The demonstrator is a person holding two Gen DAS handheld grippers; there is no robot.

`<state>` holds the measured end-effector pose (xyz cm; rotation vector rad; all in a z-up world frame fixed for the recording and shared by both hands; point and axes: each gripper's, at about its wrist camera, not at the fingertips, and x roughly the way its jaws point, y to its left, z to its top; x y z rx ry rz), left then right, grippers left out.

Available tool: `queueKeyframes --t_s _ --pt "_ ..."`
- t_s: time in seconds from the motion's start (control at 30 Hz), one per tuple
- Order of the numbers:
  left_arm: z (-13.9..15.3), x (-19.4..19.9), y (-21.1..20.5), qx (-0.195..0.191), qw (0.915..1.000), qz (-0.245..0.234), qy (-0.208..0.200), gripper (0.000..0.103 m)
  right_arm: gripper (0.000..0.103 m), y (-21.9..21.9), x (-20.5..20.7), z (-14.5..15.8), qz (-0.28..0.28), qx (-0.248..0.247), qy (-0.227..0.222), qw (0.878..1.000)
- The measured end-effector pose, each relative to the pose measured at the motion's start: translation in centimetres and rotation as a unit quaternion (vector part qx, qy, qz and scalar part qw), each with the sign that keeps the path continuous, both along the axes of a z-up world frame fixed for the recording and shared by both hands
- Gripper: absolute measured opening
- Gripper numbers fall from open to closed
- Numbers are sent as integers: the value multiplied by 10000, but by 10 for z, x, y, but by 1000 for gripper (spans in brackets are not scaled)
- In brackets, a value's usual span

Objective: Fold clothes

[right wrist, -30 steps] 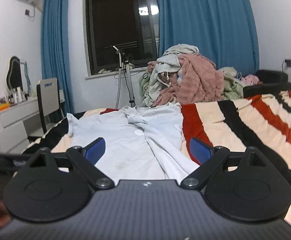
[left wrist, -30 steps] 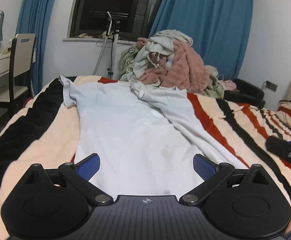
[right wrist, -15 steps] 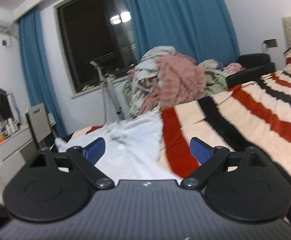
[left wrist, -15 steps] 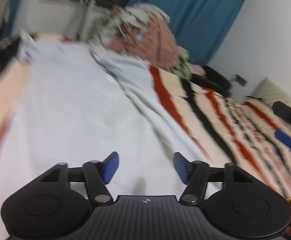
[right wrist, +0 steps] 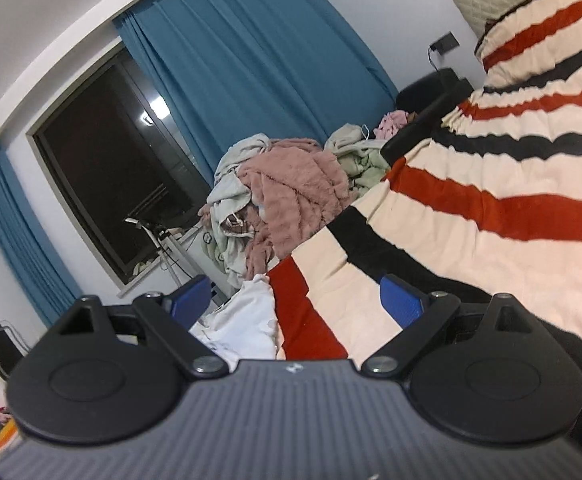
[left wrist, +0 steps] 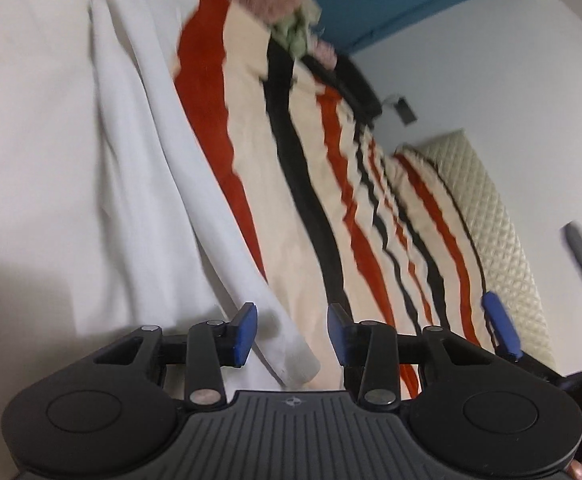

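A white shirt lies flat on the striped bedspread. Its right sleeve runs down to a cuff right between my left gripper's blue pads. My left gripper is open, partly narrowed, low over that cuff and not closed on it. My right gripper is open and empty, above the bedspread to the right of the shirt, whose far part shows between its fingers. The right gripper also shows at the right edge of the left wrist view.
A heap of pink and pale clothes sits at the far end of the bed. Blue curtains and a dark window are behind it. A quilted headboard stands at the right.
My left gripper has dropped and swung right to the shirt's sleeve cuff, with its jaws narrowing. My right gripper has moved right and tilted, away from the shirt.
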<state>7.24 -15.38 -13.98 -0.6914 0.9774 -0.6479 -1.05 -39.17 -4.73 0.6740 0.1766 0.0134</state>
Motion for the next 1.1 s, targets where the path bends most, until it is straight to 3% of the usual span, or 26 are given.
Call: queueKeyframes --t_s 0.1,0.13,0.17,0.2,0.23,0.3,0.5,0.63,0.73,0.93,1.1 --pt "-16 9 -17 296 9993 14 220 45 93 0 4 -5 69 12 96 9999" --pt "-21 12 -21 406 9988 53 284 39 93 0 5 -7 87 7 128 9999" --pt "-26 15 -22 464 9983 127 344 32 93 0 6 -7 91 2 152 9998" --pt "-29 18 -19 432 9979 230 431 10 93 0 8 -8 90 -1 179 9998" --pt "-31 21 -14 329 9975 308 540 3 93 0 9 -9 86 -7 194 9998" --pt "-31 22 -4 135 9970 400 655 2 93 2 10 -11 65 -54 221 9997" --pt "28 -7 39 -142 9986 297 404 2 93 7 10 -10 43 -181 288 9994" --pt "69 -39 96 -140 9992 305 228 2 93 12 5 -7 88 -287 237 9993" --pt "78 -59 149 -85 9980 431 458 2 93 20 2 -4 215 -331 224 9990" --pt "65 -84 217 387 9923 848 813 2 93 48 6 -4 540 -703 350 9955" --pt "44 -85 221 1247 9858 832 755 2 93 72 10 -4 754 -1229 458 9885"
